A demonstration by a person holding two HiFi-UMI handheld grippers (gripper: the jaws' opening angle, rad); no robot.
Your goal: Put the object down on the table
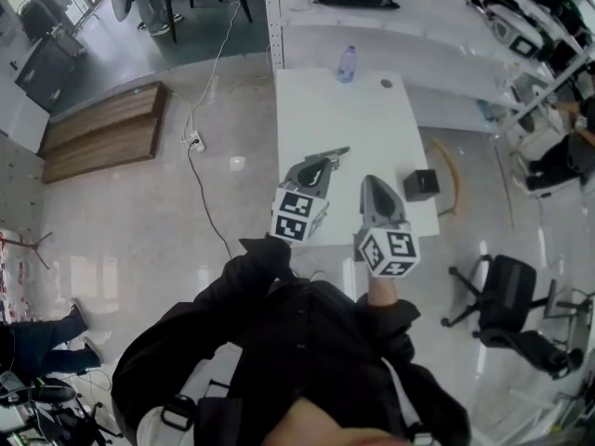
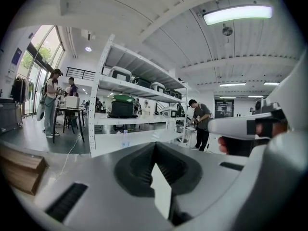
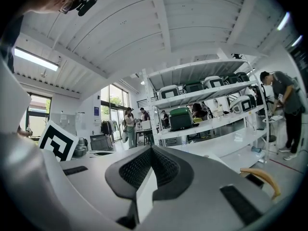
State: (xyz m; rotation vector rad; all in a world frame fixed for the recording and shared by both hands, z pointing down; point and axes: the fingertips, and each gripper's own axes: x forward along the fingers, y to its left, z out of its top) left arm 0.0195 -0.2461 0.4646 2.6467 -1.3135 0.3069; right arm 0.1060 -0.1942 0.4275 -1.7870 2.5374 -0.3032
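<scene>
A small black box (image 1: 421, 184) sits on the white table (image 1: 344, 119) near its right front corner. In the head view my left gripper (image 1: 337, 154) hovers over the table's front edge, its jaws shut with nothing between them. My right gripper (image 1: 370, 182) is just left of the black box, apart from it, and is also shut and empty. In the left gripper view the jaws (image 2: 155, 148) meet along a closed seam, and the right gripper's body (image 2: 245, 126) shows at the right. The right gripper view shows closed jaws (image 3: 151, 152) too.
A clear water bottle (image 1: 346, 63) and a small dark disc (image 1: 386, 84) stand at the table's far end. White shelving (image 2: 130, 109) with crates lies beyond. A black office chair (image 1: 507, 300) is at the right, wooden boards (image 1: 102, 133) and a cable with power strip (image 1: 195, 140) at the left.
</scene>
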